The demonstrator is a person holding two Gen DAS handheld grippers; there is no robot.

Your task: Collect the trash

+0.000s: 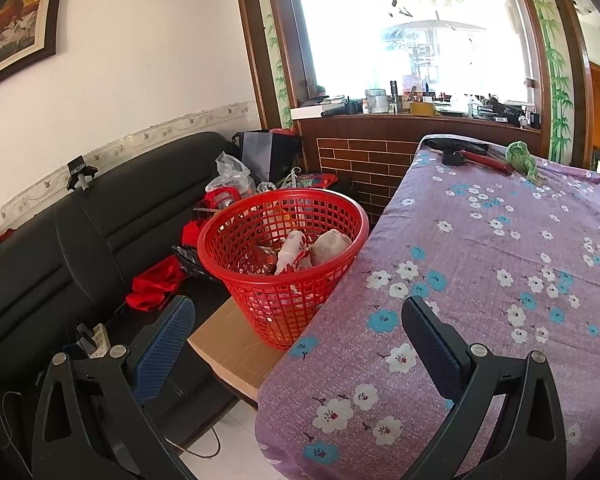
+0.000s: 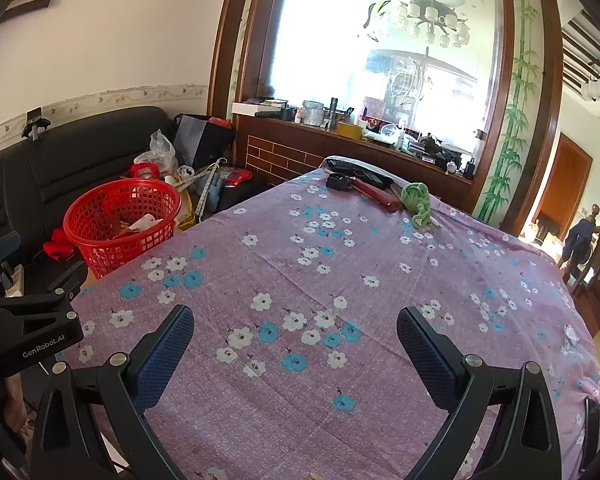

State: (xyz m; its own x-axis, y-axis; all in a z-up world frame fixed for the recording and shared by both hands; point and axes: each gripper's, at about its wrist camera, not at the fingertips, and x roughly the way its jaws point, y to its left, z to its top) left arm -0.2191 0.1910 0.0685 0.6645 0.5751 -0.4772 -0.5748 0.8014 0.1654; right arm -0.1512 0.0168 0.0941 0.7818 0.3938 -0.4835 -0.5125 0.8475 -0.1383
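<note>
Both grippers hang above a table [image 2: 380,280] covered with a purple cloth printed with white and blue flowers. The left gripper [image 1: 298,312] sits over the table's left edge, its fingers [image 1: 164,344] spread wide with nothing between them; through the gap shows the table's corner and a red mesh basket [image 1: 260,304]. The basket stands on a tan board [image 1: 228,344] just beside the table, in front of a black sofa [image 1: 60,248]. Inside the basket lie pieces of trash [image 1: 296,248]: a white bottle-like item, a pale rounded lump and some red wrapping.

The right gripper [image 2: 294,328] is over the middle of the cloth, its fingers [image 2: 428,356] likewise wide apart and empty. In the right wrist view the left gripper's black body appears at the left edge, near the basket [image 2: 112,248].

At the far end of the table rest a crumpled green cloth [image 2: 418,202], a red-handled tool [image 2: 374,194] and a flat black object [image 2: 360,172], close together. Behind them a wooden ledge [image 2: 340,136] under a bright window holds many small items.
</note>
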